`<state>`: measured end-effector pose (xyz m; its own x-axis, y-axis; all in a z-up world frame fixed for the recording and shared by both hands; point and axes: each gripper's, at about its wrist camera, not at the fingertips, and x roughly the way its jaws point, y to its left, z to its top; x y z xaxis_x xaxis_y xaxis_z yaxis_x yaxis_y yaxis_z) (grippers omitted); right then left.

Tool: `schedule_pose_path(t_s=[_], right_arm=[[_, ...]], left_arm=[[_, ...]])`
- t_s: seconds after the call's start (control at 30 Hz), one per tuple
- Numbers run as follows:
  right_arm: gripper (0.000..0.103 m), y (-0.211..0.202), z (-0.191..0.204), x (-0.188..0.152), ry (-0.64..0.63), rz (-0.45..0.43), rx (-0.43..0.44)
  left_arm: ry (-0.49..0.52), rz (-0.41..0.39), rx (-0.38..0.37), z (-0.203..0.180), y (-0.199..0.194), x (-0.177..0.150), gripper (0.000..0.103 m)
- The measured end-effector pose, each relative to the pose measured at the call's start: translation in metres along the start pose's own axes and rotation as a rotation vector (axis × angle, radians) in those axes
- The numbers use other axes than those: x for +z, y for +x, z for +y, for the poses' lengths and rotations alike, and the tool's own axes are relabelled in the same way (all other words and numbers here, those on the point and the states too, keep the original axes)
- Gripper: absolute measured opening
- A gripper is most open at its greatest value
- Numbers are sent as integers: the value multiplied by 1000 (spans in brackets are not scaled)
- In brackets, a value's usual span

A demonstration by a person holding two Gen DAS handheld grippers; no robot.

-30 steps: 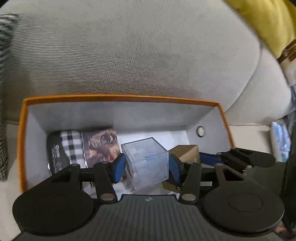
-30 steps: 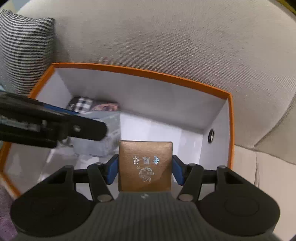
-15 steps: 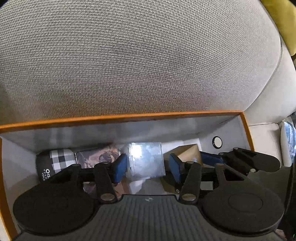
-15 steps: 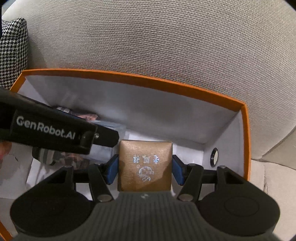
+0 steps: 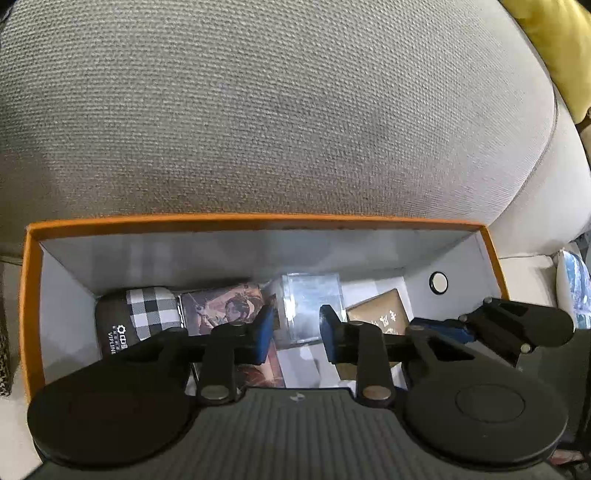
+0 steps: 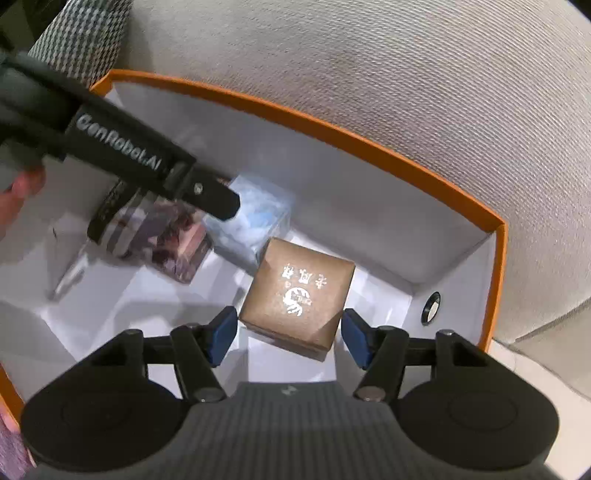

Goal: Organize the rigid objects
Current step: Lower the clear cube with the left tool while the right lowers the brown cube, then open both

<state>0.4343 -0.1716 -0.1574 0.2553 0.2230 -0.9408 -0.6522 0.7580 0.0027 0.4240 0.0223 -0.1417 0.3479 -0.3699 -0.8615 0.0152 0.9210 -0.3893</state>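
Grippers occupy the near edge of both views, each with blue pads. Right gripper point(image 6: 288, 332): jaws spread wide, holding nothing; the brown box point(image 6: 299, 291) sits on the floor of the bin point(image 6: 369, 136) between and just beyond the pads, clear of both. Left gripper point(image 5: 297, 332): jaws parted, holding nothing; the clear cube point(image 5: 312, 306) stands just past the fingertips, and no contact with the pads is visible.

Bin contents, from the left wrist view, left to right along the far wall:
- checked case point(image 5: 136, 317), at the far left corner;
- picture box point(image 5: 221, 306), touching the case;
- clear cube, beside the picture box;
- brown box point(image 5: 380, 314), right of the cube, partly hidden by the right gripper point(image 5: 491, 328).

A round eyelet point(image 5: 438, 283) is set in the right wall of the bin. The bin has an orange rim point(image 5: 258, 218) and white interior.

Beyond the bin, a grey cushion point(image 5: 277, 110) rises directly behind the far wall. A houndstooth pillow point(image 6: 81, 33) lies at far left in the right wrist view.
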Motion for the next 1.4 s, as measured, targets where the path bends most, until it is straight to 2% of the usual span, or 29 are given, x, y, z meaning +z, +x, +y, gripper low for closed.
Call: schedule_pose_path(t_s=[0.13, 0.3, 0.53, 0.63, 0.77, 0.83, 0.87, 0.9, 0.97, 1.03, 1.2, 1.3, 1.4], right_arm=[[63, 4, -13, 3, 33, -26, -1], [63, 7, -12, 8, 106, -61, -24], [63, 10, -3, 15, 147, -59, -51], [64, 11, -7, 14, 149, -66, -31], [65, 11, -13, 12, 116, -58, -3], [71, 7, -9, 12, 55, -54, 4], [71, 5, -6, 11, 19, -51, 1], [70, 4, -3, 9, -18, -45, -6], [64, 6, -1, 5, -78, -27, -19], [49, 11, -1, 3, -108, -14, -32], [48, 19, -6, 3, -101, -21, -25], [45, 22, -5, 4, -107, -27, -43], [39, 18, -9, 6, -86, -36, -48]], left_arm=[[-1, 1, 7, -7, 2, -3, 29], [18, -12, 31, -2, -13, -3, 29], [127, -25, 114, -3, -30, -2, 29], [187, -5, 124, -4, -36, -6, 29], [346, 35, 157, -12, -36, -21, 30], [451, 81, 176, -18, -35, -29, 38], [493, 108, 190, -21, -33, -33, 44], [541, 138, 214, -23, -30, -36, 45], [620, 173, 265, -27, -26, -43, 49], [691, 216, 312, -30, -21, -49, 53], [845, 304, 401, -35, -6, -64, 57], [917, 320, 473, -39, 3, -76, 58], [918, 319, 482, -37, 1, -78, 57]])
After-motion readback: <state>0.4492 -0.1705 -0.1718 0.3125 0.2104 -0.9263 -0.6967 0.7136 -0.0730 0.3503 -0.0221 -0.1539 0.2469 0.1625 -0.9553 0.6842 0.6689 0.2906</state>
